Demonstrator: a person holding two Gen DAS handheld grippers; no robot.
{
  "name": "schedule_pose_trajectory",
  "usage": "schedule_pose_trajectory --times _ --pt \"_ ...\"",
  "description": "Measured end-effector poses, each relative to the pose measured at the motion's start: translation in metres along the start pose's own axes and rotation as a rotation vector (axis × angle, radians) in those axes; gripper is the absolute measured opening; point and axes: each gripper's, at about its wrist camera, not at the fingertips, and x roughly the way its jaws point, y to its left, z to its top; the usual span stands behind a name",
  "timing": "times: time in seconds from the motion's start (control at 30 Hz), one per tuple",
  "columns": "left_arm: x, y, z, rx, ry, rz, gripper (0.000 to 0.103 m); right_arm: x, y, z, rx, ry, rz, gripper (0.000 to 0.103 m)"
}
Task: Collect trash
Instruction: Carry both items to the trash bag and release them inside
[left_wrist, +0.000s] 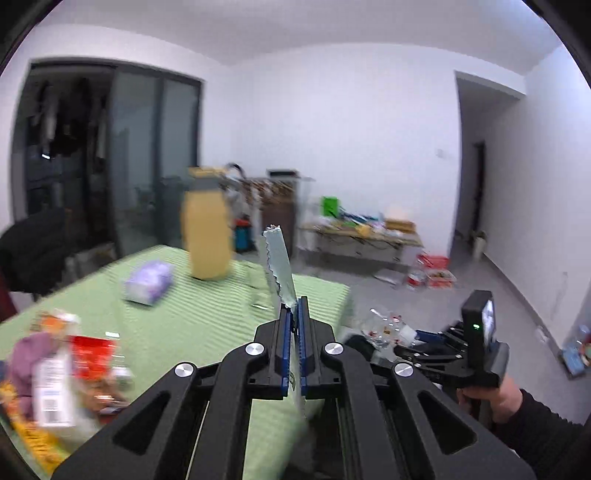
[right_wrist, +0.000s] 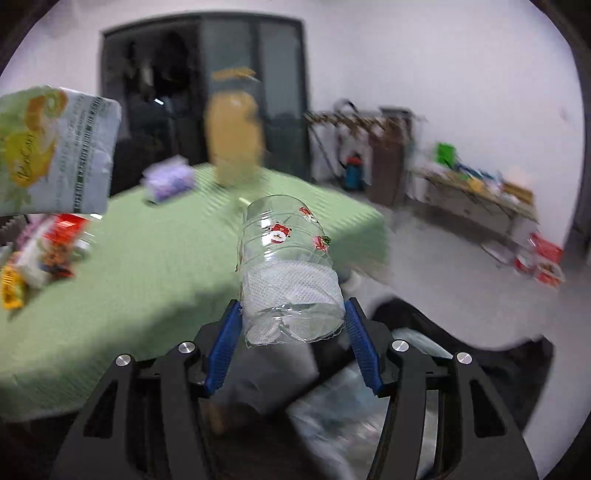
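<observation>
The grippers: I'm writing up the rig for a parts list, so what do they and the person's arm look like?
Both the left gripper and the right gripper have black linkage arms with cut-out slots, round silver bolts at the joints and blue ridged finger pads. A black camera block with a green light sits atop the right one. The right hand has a dark sleeve.

Both tongs, left tongs (left_wrist: 294, 314) and right tongs (right_wrist: 291, 325), have matte black linkage arms with round silver screw heads and ribbed blue pads (right_wrist: 221, 347). The right hand (left_wrist: 491, 398) shows bare skin beside a dark sleeve (left_wrist: 546, 443).
</observation>
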Motion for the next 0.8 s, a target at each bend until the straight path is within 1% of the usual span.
schedule_pose_trajectory --times 0.1,0.13,0.2,0.23,0.27,0.3,0.33,0.4,0.43,0.5,0.57,0.6,0.67,0.77,0.8 --pt "0.044 -0.031 -0.007 0.000 0.071 -0.099 0.001 0.016 -0.037 -0.020 0.017 0.094 -0.084 0.057" --pt "0.057 -0.040 -0.012 0.005 0.091 -0.127 0.001 0.022 -0.044 -0.025 0.029 0.122 -0.099 0.057" --pt "0.093 -0.065 -0.024 0.035 0.148 -0.189 0.001 0.040 -0.065 -0.045 0.082 0.230 -0.120 0.058" --pt "0.105 -0.073 -0.028 0.044 0.167 -0.194 0.001 0.049 -0.072 -0.054 0.105 0.287 -0.132 0.058" --pt "0.126 -0.084 -0.038 0.054 0.207 -0.206 0.001 0.056 -0.078 -0.066 0.121 0.337 -0.143 0.059" --pt "0.138 -0.089 -0.045 0.066 0.232 -0.213 0.001 0.061 -0.084 -0.079 0.138 0.376 -0.145 0.059" --pt "0.155 -0.097 -0.055 0.083 0.258 -0.202 0.001 0.066 -0.086 -0.088 0.154 0.399 -0.140 0.059" --pt "0.184 -0.112 -0.076 0.123 0.312 -0.207 0.001 0.079 -0.091 -0.109 0.195 0.483 -0.126 0.061" --pt "0.194 -0.120 -0.082 0.125 0.327 -0.217 0.001 0.083 -0.093 -0.119 0.207 0.520 -0.121 0.061" --pt "0.217 -0.130 -0.096 0.111 0.373 -0.268 0.001 0.092 -0.085 -0.133 0.203 0.592 -0.113 0.062" --pt "0.243 -0.138 -0.106 0.097 0.433 -0.320 0.001 0.093 -0.085 -0.141 0.202 0.607 -0.087 0.062" --pt "0.250 -0.140 -0.110 0.097 0.454 -0.326 0.001 0.091 -0.082 -0.144 0.202 0.609 -0.071 0.065" --pt "0.267 -0.149 -0.123 0.134 0.507 -0.335 0.001 0.086 -0.081 -0.141 0.208 0.606 -0.083 0.070" --pt "0.276 -0.162 -0.144 0.204 0.541 -0.304 0.001 0.069 -0.084 -0.130 0.189 0.532 -0.128 0.072" --pt "0.282 -0.164 -0.155 0.220 0.564 -0.301 0.001 0.062 -0.088 -0.124 0.169 0.493 -0.163 0.076"
